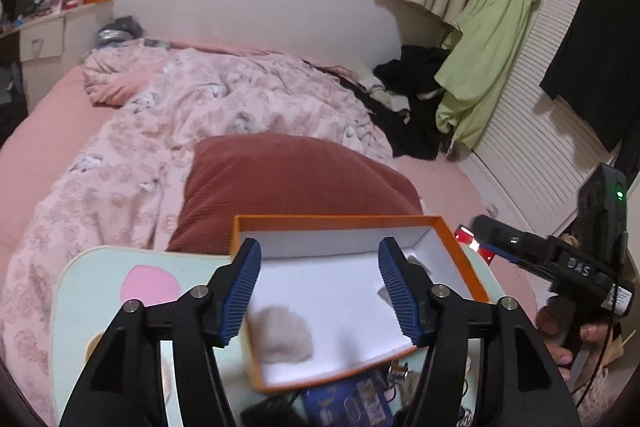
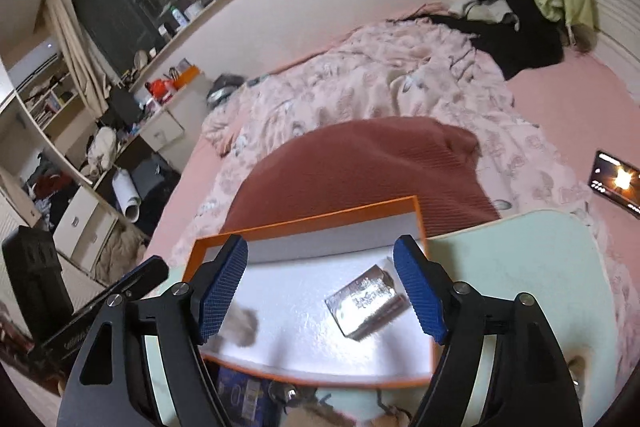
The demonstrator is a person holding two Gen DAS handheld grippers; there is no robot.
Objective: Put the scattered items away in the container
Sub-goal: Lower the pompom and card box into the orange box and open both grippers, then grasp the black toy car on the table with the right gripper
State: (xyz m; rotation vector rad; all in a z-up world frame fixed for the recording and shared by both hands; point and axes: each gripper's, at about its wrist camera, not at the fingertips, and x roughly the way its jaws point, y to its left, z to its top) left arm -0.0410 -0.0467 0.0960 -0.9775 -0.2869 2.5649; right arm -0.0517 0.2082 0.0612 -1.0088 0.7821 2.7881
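Observation:
An orange box (image 1: 456, 251) with a white inside stands on a pale green tray (image 1: 92, 283). A fluffy beige pompom (image 1: 282, 341) lies blurred on the box floor, below my left gripper (image 1: 320, 243), which is open with nothing between its blue pads. In the right wrist view my right gripper (image 2: 320, 239) is open over the same box (image 2: 304, 219). A silver foil packet (image 2: 366, 301) lies under it, apart from the pads, and the pompom (image 2: 242, 327) is at the left. A blue patterned pouch (image 1: 348, 403) and metal keys (image 1: 398, 371) lie in front of the box.
A red-brown pillow (image 1: 288, 179) lies right behind the box, on a pink patterned duvet (image 1: 192, 99). A lit phone (image 2: 616, 183) rests on the bed at right. A hand (image 1: 592, 331) holds the other gripper's handle beside the tray. Dark clothes (image 1: 412, 99) are piled by the wardrobe.

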